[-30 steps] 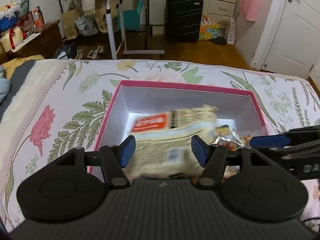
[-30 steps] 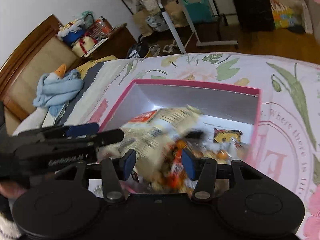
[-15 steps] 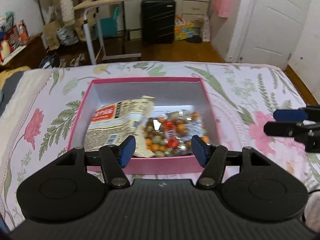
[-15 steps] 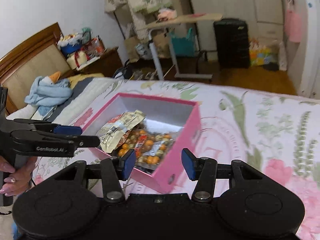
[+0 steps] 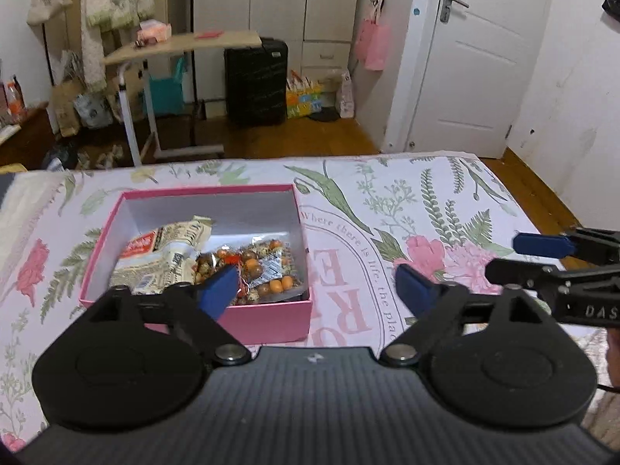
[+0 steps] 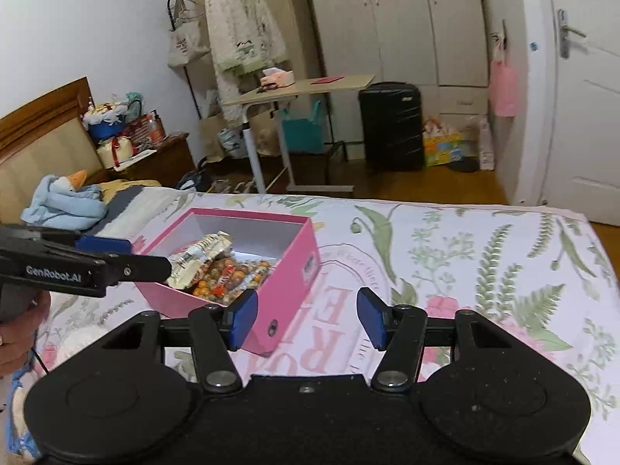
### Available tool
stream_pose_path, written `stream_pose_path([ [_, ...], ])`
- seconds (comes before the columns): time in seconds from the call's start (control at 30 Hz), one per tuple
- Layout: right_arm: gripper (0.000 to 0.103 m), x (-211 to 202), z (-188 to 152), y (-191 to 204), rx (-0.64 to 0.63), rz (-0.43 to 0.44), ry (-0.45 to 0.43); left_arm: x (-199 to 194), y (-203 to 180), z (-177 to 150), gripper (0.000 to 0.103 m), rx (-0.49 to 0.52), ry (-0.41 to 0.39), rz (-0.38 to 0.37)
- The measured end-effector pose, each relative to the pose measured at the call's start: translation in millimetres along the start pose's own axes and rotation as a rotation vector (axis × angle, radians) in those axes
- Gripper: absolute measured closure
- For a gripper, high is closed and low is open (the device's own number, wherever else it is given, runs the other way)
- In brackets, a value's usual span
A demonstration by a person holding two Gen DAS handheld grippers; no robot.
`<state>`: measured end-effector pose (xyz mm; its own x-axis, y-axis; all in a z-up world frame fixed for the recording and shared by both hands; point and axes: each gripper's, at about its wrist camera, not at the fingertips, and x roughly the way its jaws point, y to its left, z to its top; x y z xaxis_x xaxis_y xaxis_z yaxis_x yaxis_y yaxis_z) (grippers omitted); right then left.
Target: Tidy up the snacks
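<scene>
A pink box sits open on the floral bedspread, left of the printed lettering on the cloth. Its inner walls are grey-white. Inside lie two snack packs: a cream-coloured packet with a red label panel against the left side, and a clear bag of mixed nuts (orange, brown and speckled pieces) to its right, reaching the near wall. The cream packet overlaps the left edge of the clear bag.

The left gripper is above the near edge of the box and the bedspread, with its jaws set wide apart. They have just been opening, and nothing is between the blue pads. The right gripper is over the near right corner of the box. Its jaws stand moderately apart, have just been opening as well, and are empty. Neither tool touches the box or the snacks.

In the right wrist view the left gripper's fingers reach in from the left, with a hand below them.

Far beyond the bed stand a rolling side table, a black suitcase and a white door.
</scene>
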<state>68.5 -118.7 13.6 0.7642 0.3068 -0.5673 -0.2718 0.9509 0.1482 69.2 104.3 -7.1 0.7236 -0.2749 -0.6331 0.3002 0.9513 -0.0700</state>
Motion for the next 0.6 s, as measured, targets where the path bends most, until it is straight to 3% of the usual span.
stream_pose_path([
  [0.13, 0.035, -8.7, -12.5, 4.2, -0.009, -0.055, -0.006, -1.4, -13.2, -10.5, 0.001, 0.018, 0.007, 0.043],
  [0.27, 0.022, -11.9, -23.5, 4.8, 0.012, -0.077, 0.007, -3.1, -16.0, -19.4, 0.001, -0.008, 0.016, 0.052],
  [0.37, 0.008, -13.6, -30.9, 11.0, -0.012, -0.144, 0.009, -3.3, -15.5, -24.3, 0.001, -0.043, 0.028, 0.056],
  [0.6, 0.006, -18.1, -37.5, 16.7, -0.009, -0.273, 0.037, -3.7, -12.9, -32.6, 0.001, -0.074, 0.076, 0.139],
])
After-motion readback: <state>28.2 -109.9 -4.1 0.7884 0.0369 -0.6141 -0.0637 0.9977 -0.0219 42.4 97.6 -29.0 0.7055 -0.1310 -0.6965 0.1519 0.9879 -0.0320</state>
